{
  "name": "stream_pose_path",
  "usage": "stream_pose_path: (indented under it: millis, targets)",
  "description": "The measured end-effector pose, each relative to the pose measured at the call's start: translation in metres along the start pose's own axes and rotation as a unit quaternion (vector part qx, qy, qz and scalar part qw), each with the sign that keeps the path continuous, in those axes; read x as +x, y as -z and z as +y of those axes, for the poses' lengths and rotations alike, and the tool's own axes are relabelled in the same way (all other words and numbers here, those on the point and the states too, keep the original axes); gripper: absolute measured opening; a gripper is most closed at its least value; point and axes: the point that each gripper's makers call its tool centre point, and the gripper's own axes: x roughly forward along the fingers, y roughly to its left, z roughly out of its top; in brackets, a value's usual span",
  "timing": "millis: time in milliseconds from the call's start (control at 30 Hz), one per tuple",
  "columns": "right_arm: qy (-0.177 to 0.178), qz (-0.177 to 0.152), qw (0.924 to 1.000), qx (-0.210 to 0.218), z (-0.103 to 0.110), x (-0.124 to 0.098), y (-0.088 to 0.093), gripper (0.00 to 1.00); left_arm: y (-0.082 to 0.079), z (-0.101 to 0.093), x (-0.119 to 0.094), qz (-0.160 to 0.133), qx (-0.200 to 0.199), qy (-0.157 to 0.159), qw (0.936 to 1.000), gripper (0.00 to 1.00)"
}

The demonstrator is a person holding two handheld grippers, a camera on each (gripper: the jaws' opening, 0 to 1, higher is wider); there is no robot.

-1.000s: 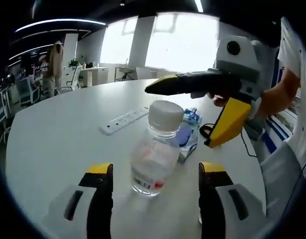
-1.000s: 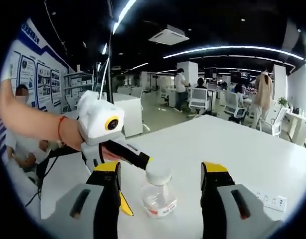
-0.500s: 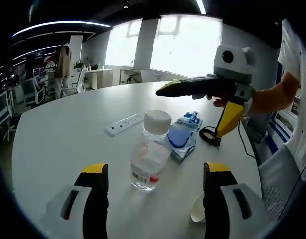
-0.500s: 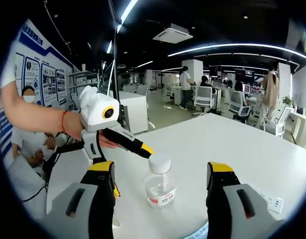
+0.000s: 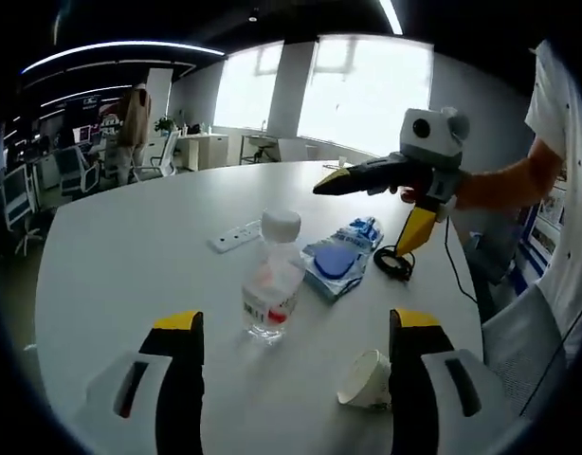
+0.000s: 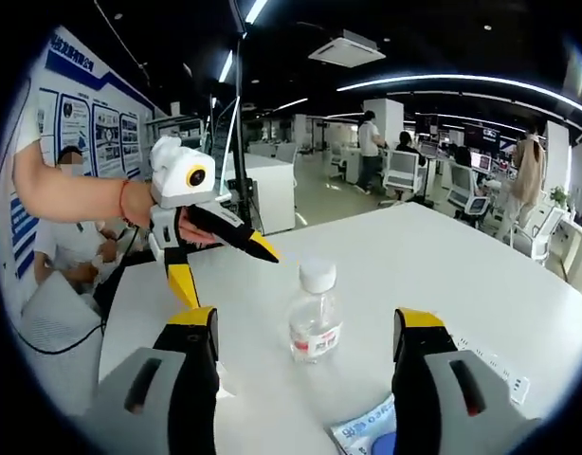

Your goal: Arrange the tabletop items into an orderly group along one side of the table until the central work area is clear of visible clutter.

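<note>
A clear water bottle [image 5: 270, 284] with a white cap stands upright on the white table [image 5: 130, 256]. It stands ahead of my left gripper [image 5: 293, 322], which is open and holds nothing. A blue wipes packet [image 5: 338, 261] lies just right of the bottle, with a black cable coil [image 5: 395, 263] beyond it. Near my right jaw a paper cup [image 5: 367, 381] lies on its side. In the right gripper view the bottle [image 6: 316, 313] stands ahead of my open right gripper [image 6: 305, 322]. The packet [image 6: 376, 431] lies low between the jaws. The left gripper [image 6: 267, 254] reaches in from the left.
A white power strip [image 5: 236, 237] lies behind the bottle; it also appears at the right [image 6: 504, 374]. The right gripper [image 5: 324, 185] hovers over the table's far right side, held by a person's arm. Office desks, chairs and people stand far behind.
Both grippers have drawn back from the bottle, which now looks smaller and stands free. The paper cup and more of the packet have come into view.
</note>
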Motion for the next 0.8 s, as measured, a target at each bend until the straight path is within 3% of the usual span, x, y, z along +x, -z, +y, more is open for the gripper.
stream_pose_path:
  millis: [200,433,800]
  targets:
    - [-0.032,0.025,0.9991,-0.008,0.013,-0.004,0.01,0.72,0.002,-0.011,-0.019,-0.01,-0.007,-0.014,0.9998,0.82]
    - [-0.085,0.053,0.9949,0.002,0.031,-0.005,0.025,0.67,0.016,-0.027,-0.038,-0.012,-0.023,-0.03,0.9992,0.82]
    - [-0.172,0.104,0.9795,-0.009,0.058,0.004,0.046,0.57,0.029,-0.04,-0.062,-0.026,-0.055,-0.056,0.9966,0.82]
